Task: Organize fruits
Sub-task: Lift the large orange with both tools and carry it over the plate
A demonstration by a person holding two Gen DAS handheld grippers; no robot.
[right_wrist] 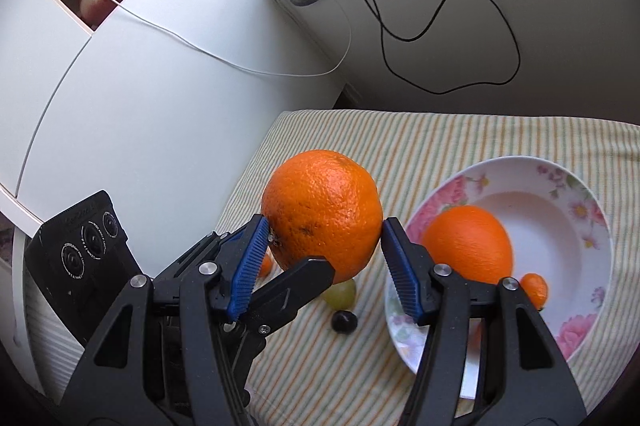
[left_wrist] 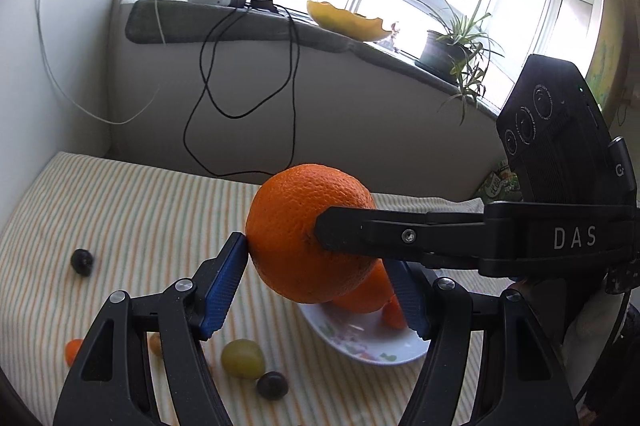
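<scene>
left wrist view: the big orange (left_wrist: pixel 308 234) was off the striped cloth (left_wrist: pixel 120 210), the left gripper (left_wrist: pixel 320 286) pinching it between blue pads.
right wrist view: right gripper (right_wrist: pixel 322 258) closed on the same orange (right_wrist: pixel 322 216), beside the plate (right_wrist: pixel 576 226).
plate contents: second orange (right_wrist: pixel 468 246), a small one (right_wrist: pixel 534 288).
loose: green grape (right_wrist: pixel 340 292), dark grape (right_wrist: pixel 344 321).
risk: judged, with both claws gripping, an uneven release could let it roll or squeeze out.
</scene>
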